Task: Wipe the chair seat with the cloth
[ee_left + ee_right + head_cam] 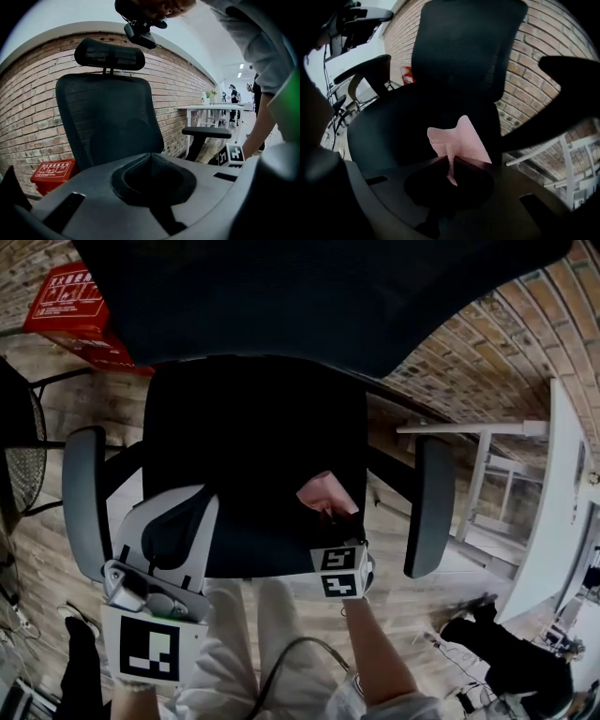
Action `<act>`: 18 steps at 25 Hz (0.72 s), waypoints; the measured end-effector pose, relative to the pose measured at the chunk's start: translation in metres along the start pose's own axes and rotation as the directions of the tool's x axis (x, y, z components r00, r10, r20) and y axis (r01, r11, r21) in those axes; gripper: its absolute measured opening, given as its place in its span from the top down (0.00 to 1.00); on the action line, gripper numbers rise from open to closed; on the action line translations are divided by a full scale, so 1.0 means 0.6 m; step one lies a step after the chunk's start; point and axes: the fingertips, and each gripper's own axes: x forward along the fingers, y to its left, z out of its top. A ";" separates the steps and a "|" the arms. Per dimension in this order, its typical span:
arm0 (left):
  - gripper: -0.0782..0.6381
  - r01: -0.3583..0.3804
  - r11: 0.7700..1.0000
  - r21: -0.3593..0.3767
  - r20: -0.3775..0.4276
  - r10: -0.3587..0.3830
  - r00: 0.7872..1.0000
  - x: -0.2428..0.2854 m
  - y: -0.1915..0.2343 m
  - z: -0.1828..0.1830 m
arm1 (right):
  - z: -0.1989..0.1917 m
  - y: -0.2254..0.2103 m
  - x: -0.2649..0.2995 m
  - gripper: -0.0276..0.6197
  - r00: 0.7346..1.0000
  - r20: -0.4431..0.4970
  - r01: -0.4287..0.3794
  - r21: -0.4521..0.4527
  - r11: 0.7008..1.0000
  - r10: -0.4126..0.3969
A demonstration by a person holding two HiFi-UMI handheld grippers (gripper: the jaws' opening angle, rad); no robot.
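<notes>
Right hand-held gripper (330, 514) pinches cloth (462, 139) over chair seat (246, 451).

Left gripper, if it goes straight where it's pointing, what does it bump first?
Most likely the chair's black backrest, straight ahead of the left gripper's shut, empty tongs. Nothing shows in between, though depth is hard to judge.

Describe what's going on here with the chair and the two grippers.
A person stands at the front of a black office chair, a gripper in each hand. The right gripper is shut on a pink cloth, held at the right front part of the seat. The left gripper is shut and empty, off the seat's left front corner by the armrest. The cloth looks to be at the seat, so wiping seems under way.
</notes>
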 end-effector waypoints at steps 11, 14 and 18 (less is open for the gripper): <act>0.87 0.011 1.000 0.010 0.001 -0.011 1.000 0.005 -0.003 0.007 | -0.047 -0.050 -0.032 0.87 0.999 -0.034 0.043 0.073 0.996 -0.040; 0.87 0.001 1.000 0.009 -0.003 -0.001 1.000 -0.001 0.006 0.003 | -0.042 -0.033 -0.028 0.87 0.999 -0.035 0.017 0.074 0.997 -0.015; 0.87 -0.024 1.000 -0.001 -0.012 0.024 1.000 -0.017 0.021 -0.008 | -0.033 0.011 -0.019 0.87 0.999 -0.039 -0.034 0.047 0.998 0.036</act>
